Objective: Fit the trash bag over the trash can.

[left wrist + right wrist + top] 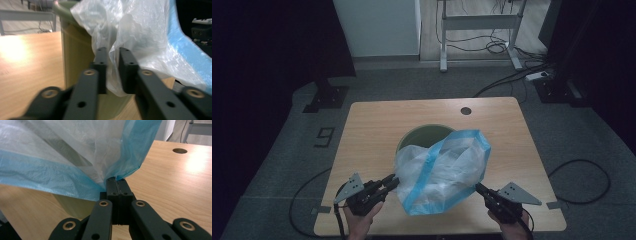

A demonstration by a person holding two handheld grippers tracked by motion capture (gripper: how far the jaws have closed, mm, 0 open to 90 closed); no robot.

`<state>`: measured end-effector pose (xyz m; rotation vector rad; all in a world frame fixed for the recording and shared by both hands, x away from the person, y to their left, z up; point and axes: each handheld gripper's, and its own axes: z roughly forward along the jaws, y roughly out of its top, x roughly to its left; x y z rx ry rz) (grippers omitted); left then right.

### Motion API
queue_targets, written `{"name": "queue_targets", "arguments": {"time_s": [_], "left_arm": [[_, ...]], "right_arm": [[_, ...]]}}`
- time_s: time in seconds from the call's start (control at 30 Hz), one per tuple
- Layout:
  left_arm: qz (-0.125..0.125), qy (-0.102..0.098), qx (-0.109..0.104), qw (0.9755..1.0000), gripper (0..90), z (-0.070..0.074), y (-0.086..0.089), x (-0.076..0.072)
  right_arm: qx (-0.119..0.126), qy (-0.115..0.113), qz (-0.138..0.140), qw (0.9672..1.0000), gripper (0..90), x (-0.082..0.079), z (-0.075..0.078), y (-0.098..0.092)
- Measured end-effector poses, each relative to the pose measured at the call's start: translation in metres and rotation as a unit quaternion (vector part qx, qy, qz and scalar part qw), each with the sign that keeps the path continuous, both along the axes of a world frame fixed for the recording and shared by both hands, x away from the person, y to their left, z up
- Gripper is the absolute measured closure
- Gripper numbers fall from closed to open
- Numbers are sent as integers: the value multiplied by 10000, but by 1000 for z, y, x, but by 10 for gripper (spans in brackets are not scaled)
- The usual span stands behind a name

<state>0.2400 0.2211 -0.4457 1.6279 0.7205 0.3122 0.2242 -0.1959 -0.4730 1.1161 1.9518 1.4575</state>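
So the right claw (117,180) is pinched tight on the blue-edged rim of the clear bin liner (442,170), which fans up and away from its tips. My guess is it's acting as the anchor so the bag mouth stays stretched. The left claw (113,71) has its jaws parted a bit, with a fold of the same plastic hanging loose between them and no pressing as far as I can see. The green bin (414,136) sits just past that claw on the wooden surface (372,125), liner draped over its near rim.
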Motion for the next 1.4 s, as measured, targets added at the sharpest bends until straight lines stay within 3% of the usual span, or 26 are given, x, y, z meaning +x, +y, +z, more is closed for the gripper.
{"name": "queue_targets", "arguments": {"time_s": [0.17, 0.33, 0.57, 0.67, 0.8, 0.93, 1.03, 1.13, 1.23, 1.4], "left_arm": [[-101, -214, -82, 9997, 418, 25, 6, -13], [-277, -330, 17, 9991, 328, 49, -4, -14], [-562, -19, 357, 9978, 269, 71, -30, 20], [-808, 180, 551, 9950, 320, 74, -41, 36], [-929, 230, 751, 9926, 663, 73, -51, 44], [-865, 275, 772, 9929, 871, 70, -54, 46], [-707, 200, 629, 9953, 897, 69, -51, 46], [-571, 95, 508, 9970, 899, 70, -48, 44], [-437, -39, 452, 9980, 899, 70, -45, 41], [-415, -142, 418, 9982, 899, 69, -46, 39]], "right_arm": [[0, -138, -85, 9999, 888, -1, 6, -3], [-18, -256, -139, 9996, 888, -3, 12, -3], [-52, -326, -147, 9993, 888, -4, 13, -2], [-37, -349, -138, 9993, 888, -5, 11, -3], [-9, -316, -108, 9994, 887, -8, 6, -4], [-2, -345, -49, 9994, 834, -12, 4, -6], [149, -562, -17, 9983, 675, -16, 11, -13], [452, -777, 25, 9959, 507, -19, 28, -23], [613, -838, 66, 9946, 392, -15, 45, -31], [639, -906, 85, 9938, 319, -2, 68, -32]]}}
